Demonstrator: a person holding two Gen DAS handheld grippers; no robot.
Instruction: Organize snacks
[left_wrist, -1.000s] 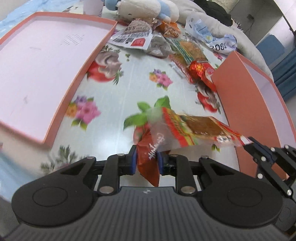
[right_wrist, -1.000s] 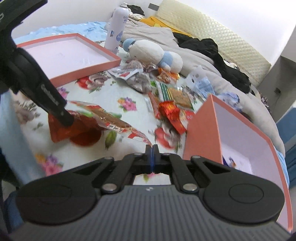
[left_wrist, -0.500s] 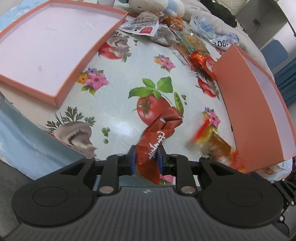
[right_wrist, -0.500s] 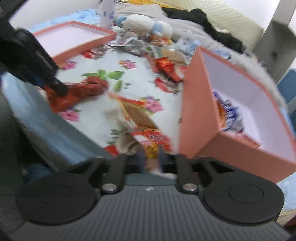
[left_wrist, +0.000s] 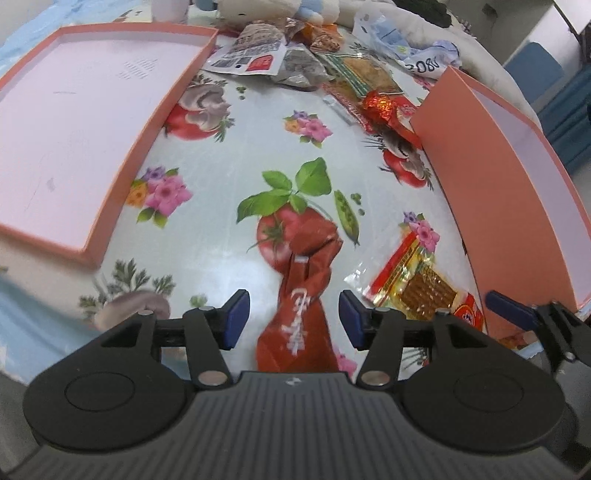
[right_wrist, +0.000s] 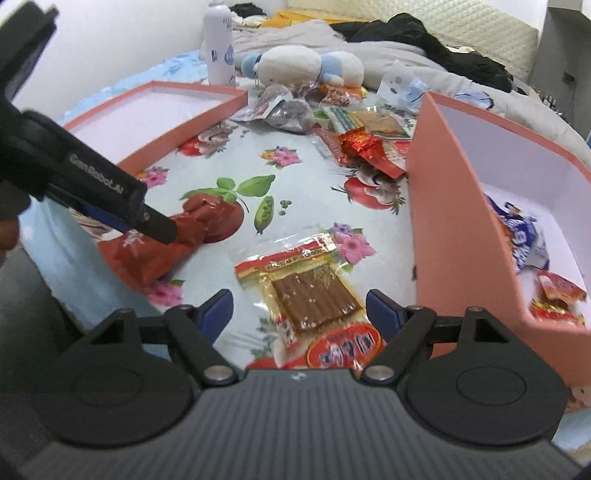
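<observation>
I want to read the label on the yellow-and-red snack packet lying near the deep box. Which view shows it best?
The right wrist view: the yellow-and-red snack packet lies nearly whole between the open right tongs, with only its near end hidden. In the left wrist view, it sits off to the right, smaller and partly hidden by a finger.

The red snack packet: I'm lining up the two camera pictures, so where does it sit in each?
Left wrist view: the red snack packet lies low in the centre, between the open left hand-held gripper fingers.
Right wrist view: red snack packet at mid-left, beside that gripper.
Shared landmark: the printed pea pod on the tablecloth.
</observation>
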